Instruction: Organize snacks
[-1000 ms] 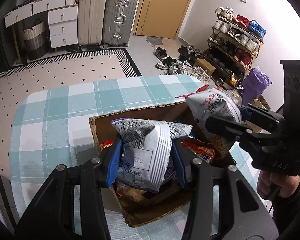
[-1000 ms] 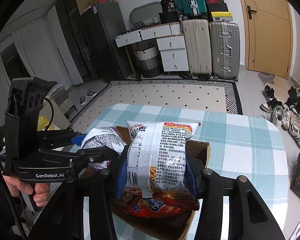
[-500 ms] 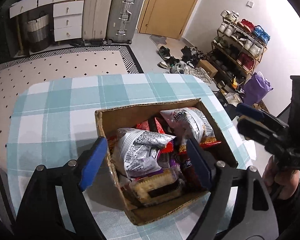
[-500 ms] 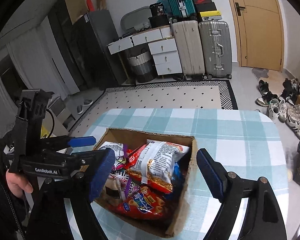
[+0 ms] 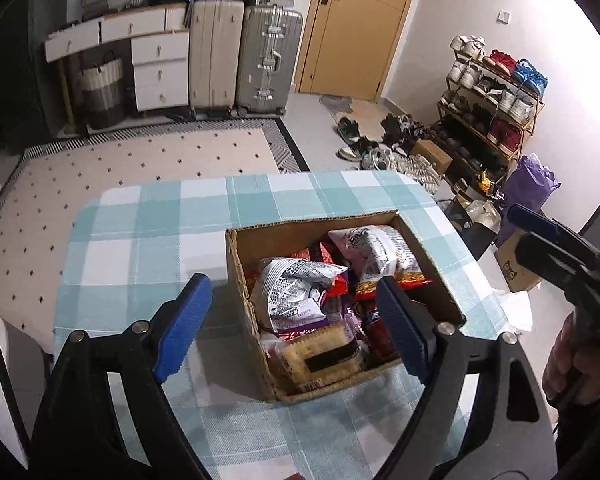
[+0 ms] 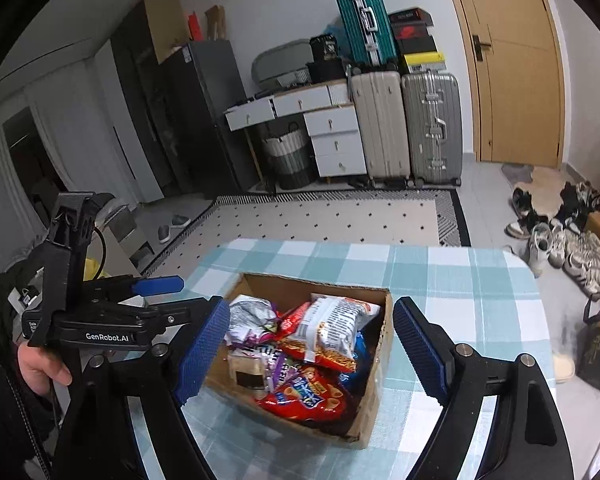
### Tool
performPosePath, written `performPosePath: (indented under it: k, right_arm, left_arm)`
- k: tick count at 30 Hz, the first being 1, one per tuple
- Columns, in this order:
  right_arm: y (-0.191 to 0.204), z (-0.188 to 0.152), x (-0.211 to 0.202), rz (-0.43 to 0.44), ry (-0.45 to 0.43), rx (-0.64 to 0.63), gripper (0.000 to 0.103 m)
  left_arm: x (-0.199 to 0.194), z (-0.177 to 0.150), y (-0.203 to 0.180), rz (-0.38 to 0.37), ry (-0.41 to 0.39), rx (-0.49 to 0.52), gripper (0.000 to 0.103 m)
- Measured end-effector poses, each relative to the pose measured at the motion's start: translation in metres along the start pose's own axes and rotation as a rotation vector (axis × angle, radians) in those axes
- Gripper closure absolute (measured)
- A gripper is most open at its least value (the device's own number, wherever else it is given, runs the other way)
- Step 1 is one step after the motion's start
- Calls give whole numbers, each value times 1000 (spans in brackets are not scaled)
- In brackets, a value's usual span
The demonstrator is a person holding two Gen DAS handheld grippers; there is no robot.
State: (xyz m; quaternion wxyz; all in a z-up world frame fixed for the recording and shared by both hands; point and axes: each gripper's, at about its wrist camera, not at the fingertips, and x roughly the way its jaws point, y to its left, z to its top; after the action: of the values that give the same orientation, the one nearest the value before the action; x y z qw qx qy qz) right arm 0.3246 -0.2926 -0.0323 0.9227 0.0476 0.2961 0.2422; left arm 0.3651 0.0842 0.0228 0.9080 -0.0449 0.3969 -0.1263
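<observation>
An open cardboard box (image 5: 236,264) full of snacks sits on the checked tablecloth (image 5: 140,232). On top lie a silver bag (image 5: 296,292), a white and orange chip bag (image 5: 380,248) and a cracker pack (image 5: 320,354). My left gripper (image 5: 292,282) hovers above the box's near left side, its jaws opening, and nothing is between them. The right wrist view shows the same box (image 6: 384,344), the chip bag (image 6: 332,328) and a red snack bag (image 6: 300,394). My right gripper (image 6: 312,304) hangs open and empty above the box.
The cloth is bare to the left of and behind the box. On the floor beyond are a dotted rug (image 5: 140,160), suitcases (image 5: 268,56), a white drawer unit (image 5: 160,68), a shoe rack (image 5: 496,92) and loose shoes (image 6: 556,240).
Both grippers let go of their bags and spread wide. The silver bag and the chip bag now lie in the box. Both grippers pulled back and up from it.
</observation>
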Motion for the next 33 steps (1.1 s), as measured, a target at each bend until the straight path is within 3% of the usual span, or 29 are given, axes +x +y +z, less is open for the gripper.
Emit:
performPosePath:
  k: [18,22,25,33]
  right_arm:
    - [31,-32,-97,-30,-123,-24,10]
    - [36,-44,-117,-31,-164,-31,7]
    - [40,-57,-130,-31,-195,-36,7]
    - [46,-95,-149,-54,-252,-60,4]
  left_arm:
    - [-99,-35,-36,38,-154,42,14]
    - [-119,-51,-41,55,-208,36,1]
    - [-132,-67,-44,69,-254,52,1]
    - [-139,-102,-42,109,-289,34,1]
